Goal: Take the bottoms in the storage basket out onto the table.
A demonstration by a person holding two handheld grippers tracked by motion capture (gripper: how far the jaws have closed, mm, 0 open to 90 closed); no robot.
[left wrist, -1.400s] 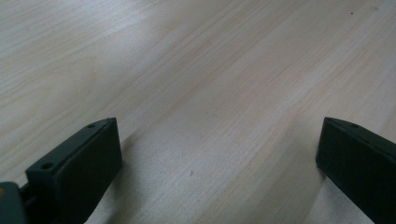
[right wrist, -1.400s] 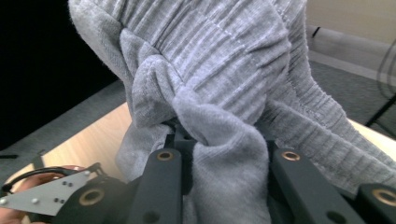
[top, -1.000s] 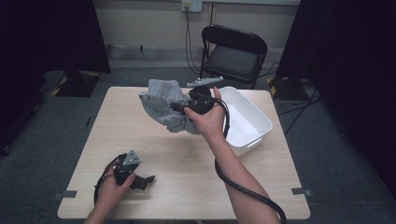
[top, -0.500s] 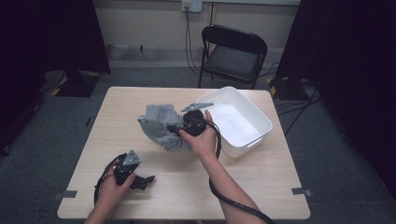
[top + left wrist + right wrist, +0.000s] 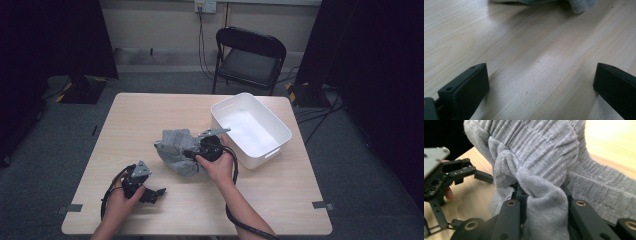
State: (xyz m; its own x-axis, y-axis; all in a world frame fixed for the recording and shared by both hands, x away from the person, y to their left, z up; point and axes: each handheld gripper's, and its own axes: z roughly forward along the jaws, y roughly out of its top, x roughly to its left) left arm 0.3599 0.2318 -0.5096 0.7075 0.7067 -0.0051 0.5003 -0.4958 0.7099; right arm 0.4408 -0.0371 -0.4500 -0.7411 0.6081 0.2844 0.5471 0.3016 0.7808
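High view: the right gripper (image 5: 192,152) grips the grey garment (image 5: 175,155) at table centre, with the white bin (image 5: 280,131) at its 2 o'clock; dragged cloth could snag the bin rim. Left gripper view: the left gripper (image 5: 540,82) has its jaws wide and empty, the garment hem at 12 o'clock. Right gripper view: the jaws pinch one bunched fold, which may slip free.

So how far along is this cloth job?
Early on. The right gripper is clamped on a bunched fold of the grey cloth, which lies crumpled on the table. The left gripper rests open, apart from it. The white bin holds nothing yet.
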